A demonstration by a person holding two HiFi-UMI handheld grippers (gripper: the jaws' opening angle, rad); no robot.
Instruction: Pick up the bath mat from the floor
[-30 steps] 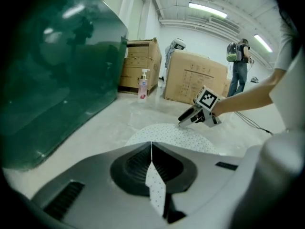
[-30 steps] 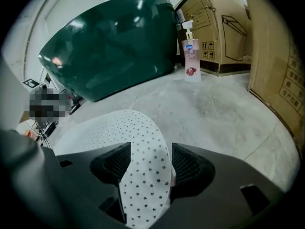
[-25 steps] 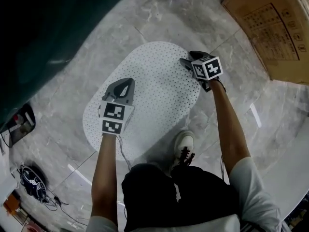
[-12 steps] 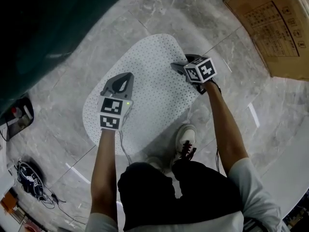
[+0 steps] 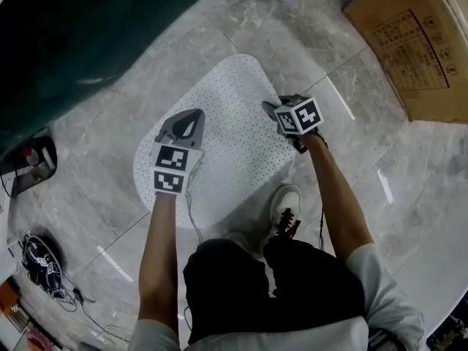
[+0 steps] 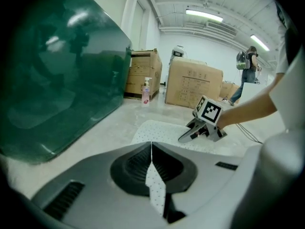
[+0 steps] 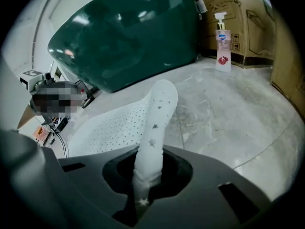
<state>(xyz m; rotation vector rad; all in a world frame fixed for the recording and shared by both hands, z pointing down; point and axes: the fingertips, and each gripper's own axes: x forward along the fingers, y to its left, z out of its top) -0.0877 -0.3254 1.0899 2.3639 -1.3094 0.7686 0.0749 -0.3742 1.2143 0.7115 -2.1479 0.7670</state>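
The white perforated bath mat (image 5: 234, 148) lies on the grey marble floor, with both side edges lifted. My left gripper (image 5: 191, 117) is at its left edge. In the left gripper view the jaws (image 6: 151, 149) are shut, with a thin dotted strip of the mat (image 6: 156, 187) pinched between them. My right gripper (image 5: 270, 108) holds the right edge. Its jaws have just been closing, and in the right gripper view (image 7: 145, 175) they are shut on a fold of the mat (image 7: 156, 118) that rises between them. The right gripper (image 6: 185, 137) also shows in the left gripper view.
A large dark green tub (image 5: 73, 35) fills the upper left. Cardboard boxes (image 5: 417, 42) stand at the upper right, a pink soap bottle (image 7: 222, 49) beside them. The person's shoe (image 5: 284, 205) stands at the mat's near edge. Cables (image 5: 40, 262) lie at the lower left.
The right gripper has moved inward over the mat and shut on its right edge, which now stands folded up. The left gripper has shifted a little with its edge.
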